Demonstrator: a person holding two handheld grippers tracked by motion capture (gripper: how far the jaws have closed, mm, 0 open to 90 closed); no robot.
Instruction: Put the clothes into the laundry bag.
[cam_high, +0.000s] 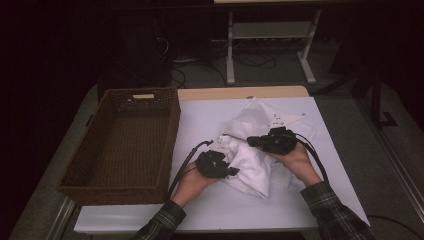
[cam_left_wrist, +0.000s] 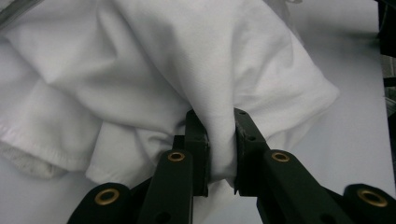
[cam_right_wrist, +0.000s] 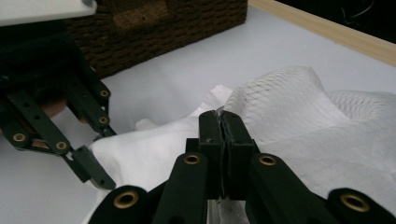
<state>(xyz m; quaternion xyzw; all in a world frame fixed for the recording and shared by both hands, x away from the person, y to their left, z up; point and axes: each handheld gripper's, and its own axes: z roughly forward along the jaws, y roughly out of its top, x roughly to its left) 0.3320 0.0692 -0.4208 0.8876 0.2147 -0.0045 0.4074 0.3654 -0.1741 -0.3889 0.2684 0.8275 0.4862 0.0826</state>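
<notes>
The white cloth (cam_high: 250, 162) lies crumpled at the middle of the surface (cam_high: 210, 125), right of the wicker basket (cam_high: 122, 145). A thick fold is clamped in the left gripper (cam_left_wrist: 220, 140); a thin edge is pinched in the right gripper (cam_right_wrist: 220, 135), its jaws together. Both grasps appear secured; lifting, spreading or folding is judged still undone, and the basket holds nothing.

My high view looks forward and down over the whole table (cam_high: 300, 200). My two gripper views sit low and close, each facing along its own jaws. All three share the white cloth (cam_high: 252, 167) (cam_left_wrist: 187, 60) (cam_right_wrist: 299, 121).
</notes>
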